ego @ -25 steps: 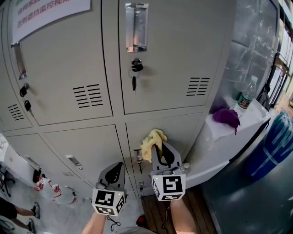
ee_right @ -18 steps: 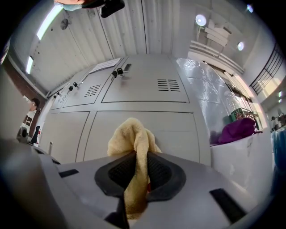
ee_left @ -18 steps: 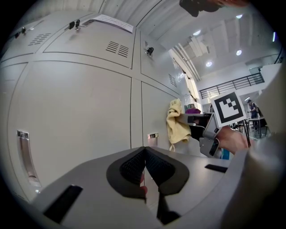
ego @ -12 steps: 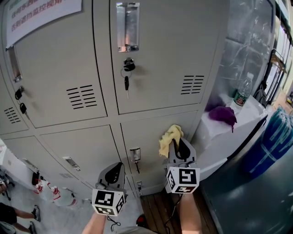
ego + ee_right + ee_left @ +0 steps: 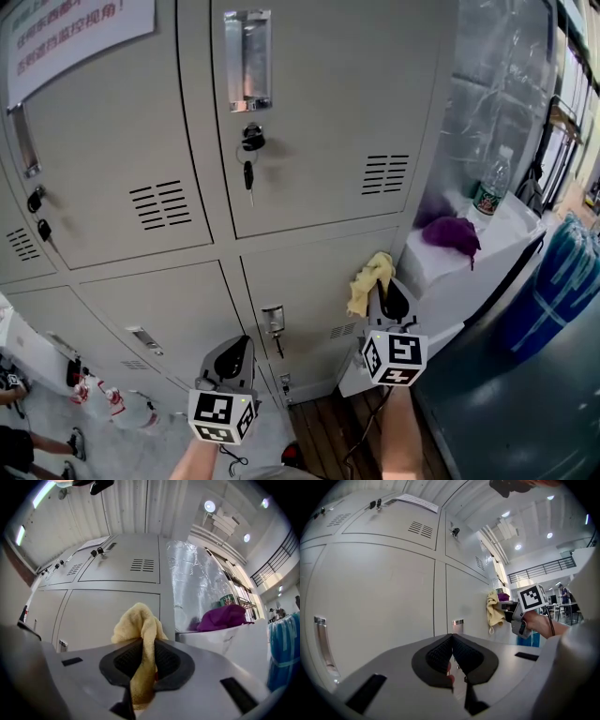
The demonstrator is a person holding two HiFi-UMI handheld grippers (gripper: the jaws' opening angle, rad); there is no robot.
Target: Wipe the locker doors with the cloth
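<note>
Yellow cloth pinched in ur right gripper at right edge of lower door: press flat, overlap strokes; left gripper pressed together, empty.

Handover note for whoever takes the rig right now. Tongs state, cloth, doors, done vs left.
Left tongs: shut, empty, held low, apparently touching nothing.
Right tongs: shut on the yellow cloth, which is at the right edge of the lower right door, seemingly against it.
Done: the pictures do not show which doors are already wiped.
Left: judging by position, finish this door, then probably the others. Mind the key hanging in the lock of the upper door.
</note>
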